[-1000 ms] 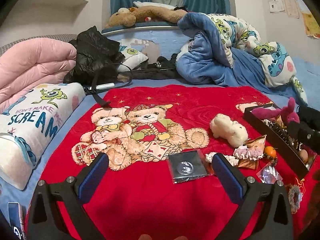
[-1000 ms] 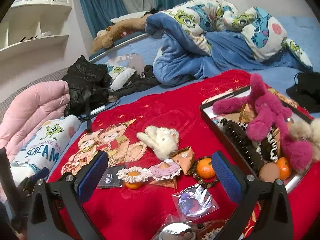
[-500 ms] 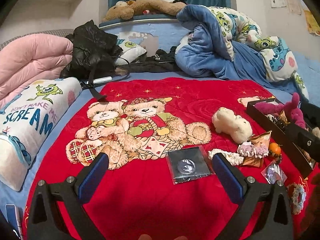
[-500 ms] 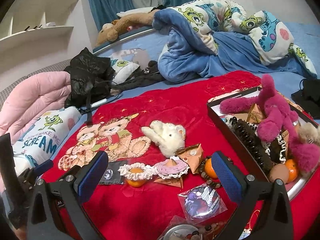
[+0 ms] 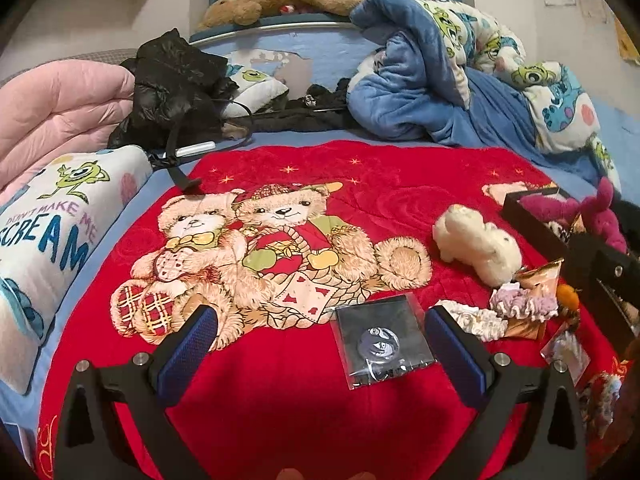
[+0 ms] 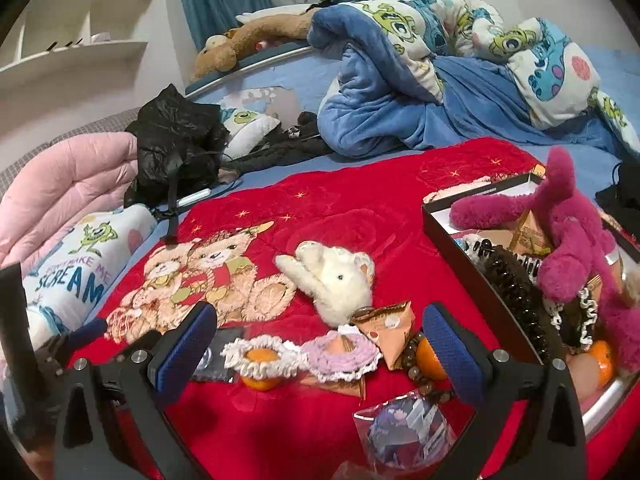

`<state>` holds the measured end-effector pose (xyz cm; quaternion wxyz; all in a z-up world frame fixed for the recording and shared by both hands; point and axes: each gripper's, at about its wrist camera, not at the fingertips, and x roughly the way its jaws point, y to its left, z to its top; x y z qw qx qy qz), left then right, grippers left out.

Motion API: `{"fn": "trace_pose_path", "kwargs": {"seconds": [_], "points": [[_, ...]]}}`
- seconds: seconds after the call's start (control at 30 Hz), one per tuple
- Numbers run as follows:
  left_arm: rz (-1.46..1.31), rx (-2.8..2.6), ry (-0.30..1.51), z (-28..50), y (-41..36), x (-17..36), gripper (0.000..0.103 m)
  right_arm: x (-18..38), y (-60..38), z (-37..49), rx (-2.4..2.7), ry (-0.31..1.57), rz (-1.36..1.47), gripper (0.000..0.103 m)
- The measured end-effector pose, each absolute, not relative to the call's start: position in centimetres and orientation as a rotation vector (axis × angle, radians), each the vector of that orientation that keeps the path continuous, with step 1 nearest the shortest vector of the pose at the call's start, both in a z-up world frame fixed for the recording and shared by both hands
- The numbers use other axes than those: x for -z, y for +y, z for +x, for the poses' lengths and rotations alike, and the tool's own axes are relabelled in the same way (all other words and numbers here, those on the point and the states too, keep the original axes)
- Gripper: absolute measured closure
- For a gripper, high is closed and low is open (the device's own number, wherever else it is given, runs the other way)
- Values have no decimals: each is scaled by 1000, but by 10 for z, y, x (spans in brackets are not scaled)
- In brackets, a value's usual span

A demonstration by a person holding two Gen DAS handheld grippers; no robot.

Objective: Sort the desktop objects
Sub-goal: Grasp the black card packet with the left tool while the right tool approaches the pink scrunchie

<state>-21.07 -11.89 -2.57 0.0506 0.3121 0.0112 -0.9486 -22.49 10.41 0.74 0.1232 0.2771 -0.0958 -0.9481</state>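
My left gripper (image 5: 318,330) is open and empty above the red bear blanket (image 5: 304,408). A clear bag with a round badge (image 5: 382,342) lies just inside its right finger (image 5: 456,356). My right gripper (image 6: 318,330) is open and empty over a white scrunchie on an orange (image 6: 260,356), a lilac scrunchie (image 6: 340,354) and a tan paper packet (image 6: 390,326). A white plush rabbit (image 6: 336,280) lies beyond them. A black box (image 6: 496,300) at the right holds a magenta plush (image 6: 568,236), a black hair claw (image 6: 512,276) and oranges.
A bead bracelet with an orange (image 6: 428,354) and a bagged badge (image 6: 404,432) lie near my right gripper. A "SCREAM" pillow (image 5: 52,232), a pink quilt (image 5: 60,112), a black jacket (image 5: 176,88) and a blue blanket heap (image 5: 440,76) ring the red blanket.
Both grippers have moved forward and lower toward the items. The badge bag now sits closer to my left gripper's right finger. Both stay open.
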Motion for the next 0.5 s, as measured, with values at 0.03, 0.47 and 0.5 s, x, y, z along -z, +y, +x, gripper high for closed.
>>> {"fn": "trace_pose_path", "kwargs": {"seconds": [0.03, 0.47, 0.5], "points": [[957, 2888, 33, -213, -118, 27, 0, -6, 105, -227, 2764, -290, 818, 0], [1037, 2837, 8, -220, -128, 43, 0, 1, 126, -227, 2775, -439, 854, 0], [1048, 2833, 19, -221, -132, 44, 0, 1, 127, -226, 2774, -446, 857, 0]]}}
